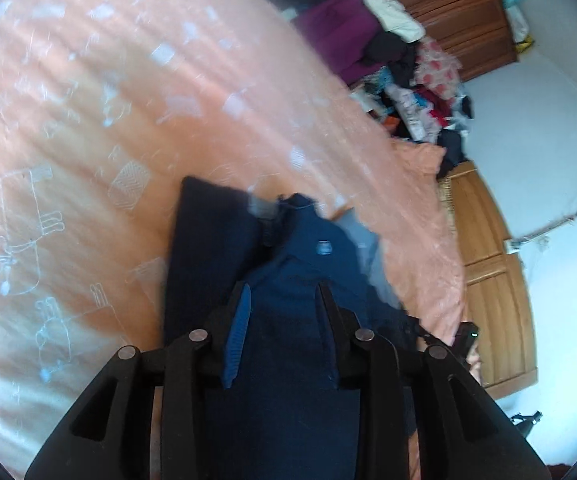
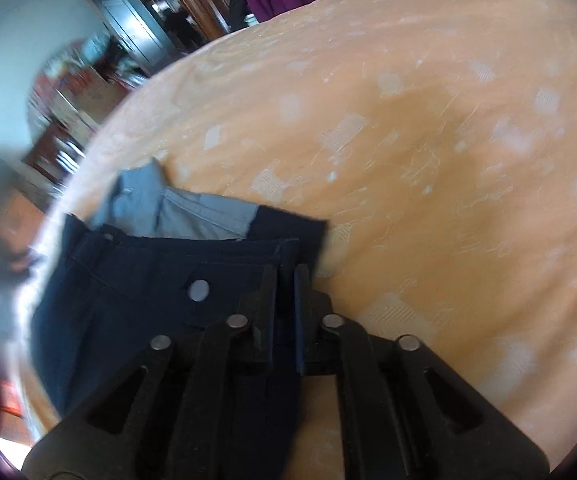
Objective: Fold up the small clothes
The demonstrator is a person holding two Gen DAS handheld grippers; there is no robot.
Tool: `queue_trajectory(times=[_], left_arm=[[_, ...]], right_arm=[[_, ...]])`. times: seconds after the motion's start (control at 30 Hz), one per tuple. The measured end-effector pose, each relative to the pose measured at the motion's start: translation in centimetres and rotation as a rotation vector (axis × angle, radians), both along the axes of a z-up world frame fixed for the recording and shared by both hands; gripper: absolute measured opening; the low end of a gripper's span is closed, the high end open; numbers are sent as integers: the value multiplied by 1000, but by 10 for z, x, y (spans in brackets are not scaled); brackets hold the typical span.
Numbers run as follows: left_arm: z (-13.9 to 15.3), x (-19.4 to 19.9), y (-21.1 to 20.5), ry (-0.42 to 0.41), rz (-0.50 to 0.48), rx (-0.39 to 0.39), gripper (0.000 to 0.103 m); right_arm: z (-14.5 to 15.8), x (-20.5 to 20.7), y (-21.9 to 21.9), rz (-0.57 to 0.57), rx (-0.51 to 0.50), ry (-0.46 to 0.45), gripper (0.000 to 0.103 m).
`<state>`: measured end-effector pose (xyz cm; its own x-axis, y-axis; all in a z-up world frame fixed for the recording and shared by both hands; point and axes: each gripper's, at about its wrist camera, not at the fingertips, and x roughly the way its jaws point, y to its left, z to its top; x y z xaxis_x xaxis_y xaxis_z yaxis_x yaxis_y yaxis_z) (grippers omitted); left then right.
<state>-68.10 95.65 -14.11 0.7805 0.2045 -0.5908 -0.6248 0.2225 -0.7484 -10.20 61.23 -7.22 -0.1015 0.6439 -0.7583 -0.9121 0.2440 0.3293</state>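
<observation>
**Carry the waistband over evenly, both corners level**

The dark navy trousers [image 2: 136, 300] lie on the bed [image 2: 428, 140], near its edge, pale grey pocket lining [image 2: 192, 212] showing at the waist. The right gripper [image 2: 285, 280] has its fingers pressed nearly together, pinching the waistband edge beside the button [image 2: 199, 290]. The left gripper [image 1: 284, 296] has its fingers spread, with navy cloth between them; whether they grip it, I cannot tell. To fold well, judge both ends level, move them together, keep the fabric taut, and tuck the lining before laying it flat.
</observation>
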Motion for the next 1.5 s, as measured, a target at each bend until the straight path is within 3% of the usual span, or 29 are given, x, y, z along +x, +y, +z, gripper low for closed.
queue_trajectory(times=[0.03, 0.07, 0.1, 0.17, 0.23, 0.3, 0.37, 0.47, 0.53, 0.67, 0.77, 0.83, 0.87, 1.0, 1.13, 1.2, 1.27, 1.33, 1.5], left_arm=[[10, -6, -6, -4, -7, 18, 40], [18, -9, -15, 0, -11, 37, 40], [23, -14, -26, -1, -26, 51, 41], [29, -27, -50, 25, -58, 80, 49], [25, -37, -70, 66, -91, 89, 49], [11, -46, -80, 87, -106, 56, 49], [-8, -55, -90, 52, -122, 9, 49], [-24, -54, -115, 30, -184, 1, 49], [-27, -56, -127, -30, -196, 0, 49], [-32, -65, -139, -71, -196, 10, 49], [-33, -71, -142, -107, -203, 1, 49], [-34, -78, -143, -129, -206, -8, 49], [-34, -81, -143, -137, -202, -14, 49], [-25, -99, -158, -173, -165, -18, 49], [-16, -118, -172, -183, -121, 11, 49], [-12, -126, -175, -191, -97, 18, 49], [-8, -128, -179, -187, -88, 24, 49], [2, -121, -182, -185, -81, 37, 50], [45, -69, -174, -163, -185, 122, 54]], right_arm=[[9, -2, -4, -14, 5, -50, 39], [21, -4, -11, -37, 21, -94, 56], [34, -6, -19, -82, 39, -142, 64], [53, -14, -27, -111, 93, -163, 65], [65, -36, -20, -60, 127, -137, 63], [69, -75, 7, 65, 140, -85, 52], [68, -122, 40, 189, 144, -35, 50], [55, -201, 100, 377, 112, 29, 46], [41, -248, 143, 466, 74, 12, 46], [3, -310, 225, 513, -34, 40, 46], [-23, -346, 258, 550, -93, -22, 52], [-24, -357, 263, 569, -66, -67, 57], [-24, -357, 266, 575, -59, -61, 60], [-6, -349, 248, 534, -58, -61, 56], [50, -301, 161, 479, 110, 37, 58], [49, -271, 122, 441, 92, 30, 62], [31, -223, 80, 342, 6, -26, 62], [20, -179, 48, 236, -50, -6, 62], [30, -103, -26, 69, -9, 1, 62]])
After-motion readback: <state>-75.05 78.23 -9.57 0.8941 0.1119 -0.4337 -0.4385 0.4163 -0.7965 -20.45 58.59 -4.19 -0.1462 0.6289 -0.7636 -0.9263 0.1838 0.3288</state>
